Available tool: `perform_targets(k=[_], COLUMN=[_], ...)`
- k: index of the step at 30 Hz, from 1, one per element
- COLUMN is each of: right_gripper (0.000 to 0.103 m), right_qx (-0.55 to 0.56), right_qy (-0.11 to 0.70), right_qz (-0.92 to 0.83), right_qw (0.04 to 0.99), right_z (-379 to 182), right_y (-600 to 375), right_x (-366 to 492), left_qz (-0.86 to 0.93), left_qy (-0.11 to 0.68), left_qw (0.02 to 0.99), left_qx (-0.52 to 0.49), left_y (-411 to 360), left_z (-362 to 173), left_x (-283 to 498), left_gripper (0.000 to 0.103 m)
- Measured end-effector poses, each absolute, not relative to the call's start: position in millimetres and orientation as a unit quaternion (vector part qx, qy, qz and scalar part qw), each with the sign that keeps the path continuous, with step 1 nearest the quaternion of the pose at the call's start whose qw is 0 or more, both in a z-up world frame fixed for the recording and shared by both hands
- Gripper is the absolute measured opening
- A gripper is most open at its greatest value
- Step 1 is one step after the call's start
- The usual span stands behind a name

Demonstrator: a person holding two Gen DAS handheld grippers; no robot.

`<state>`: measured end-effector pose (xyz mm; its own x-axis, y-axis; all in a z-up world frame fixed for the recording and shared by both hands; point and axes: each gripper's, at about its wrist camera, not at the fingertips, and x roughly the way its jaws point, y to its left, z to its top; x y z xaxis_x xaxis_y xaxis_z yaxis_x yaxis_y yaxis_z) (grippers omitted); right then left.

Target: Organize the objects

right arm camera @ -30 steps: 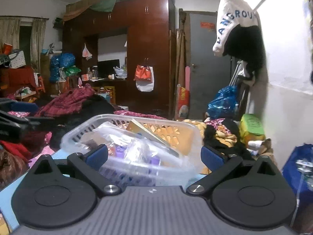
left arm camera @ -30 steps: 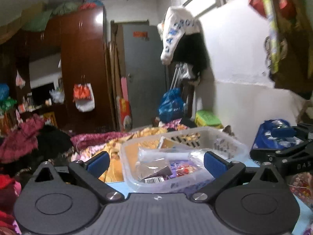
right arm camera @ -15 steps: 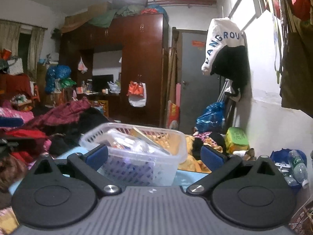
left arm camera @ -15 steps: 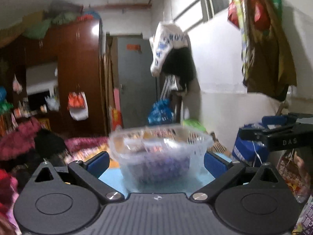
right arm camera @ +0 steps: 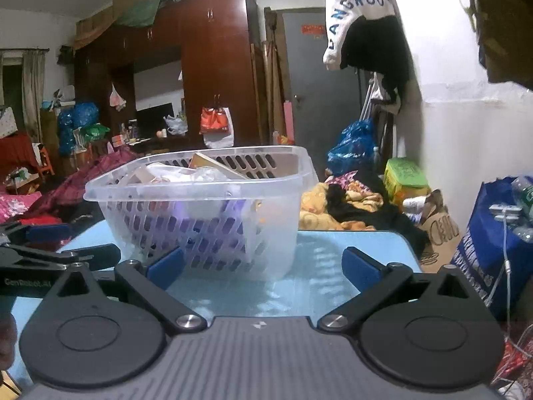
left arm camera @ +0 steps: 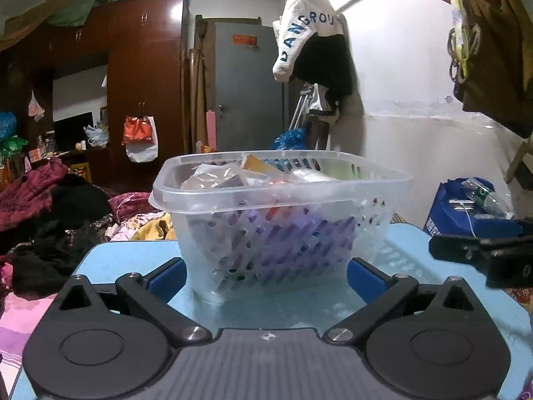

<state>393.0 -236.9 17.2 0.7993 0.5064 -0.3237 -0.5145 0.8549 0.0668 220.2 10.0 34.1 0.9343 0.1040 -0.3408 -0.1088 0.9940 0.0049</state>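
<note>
We find the clear basket (left arm camera: 279, 206), full of packets, standing on the blue table (left arm camera: 126, 256). Left gripper (left arm camera: 266, 275) and right gripper (right arm camera: 263, 265) both sit wide apart, holding nothing. Risk: 2 close grippers colliding, or nudging the light basket askew.

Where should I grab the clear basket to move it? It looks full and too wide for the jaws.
Take the clear basket by its flat out-turned rim, probably on the near long side, one finger inside and one outside. The body is wider than the open left gripper, and the slotted walls taper downward, so only the rim offers a thin edge.
</note>
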Motion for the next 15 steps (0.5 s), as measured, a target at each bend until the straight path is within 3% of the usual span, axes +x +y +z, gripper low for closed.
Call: perform_targets(k=[15], right_gripper=[0.103], right_qx=[-0.022], right_qy=[0.161], right_qz=[0.284], right_qw=[0.945], right_z=[8.2], right_y=[-233.6], right_x=[368.8], left_qz=[0.065], left_qy=[0.165], left_qw=[0.984], left_qx=[-0.009], left_y=[10.2], left_z=[33.5], left_x=[201.0], left_gripper=[0.103])
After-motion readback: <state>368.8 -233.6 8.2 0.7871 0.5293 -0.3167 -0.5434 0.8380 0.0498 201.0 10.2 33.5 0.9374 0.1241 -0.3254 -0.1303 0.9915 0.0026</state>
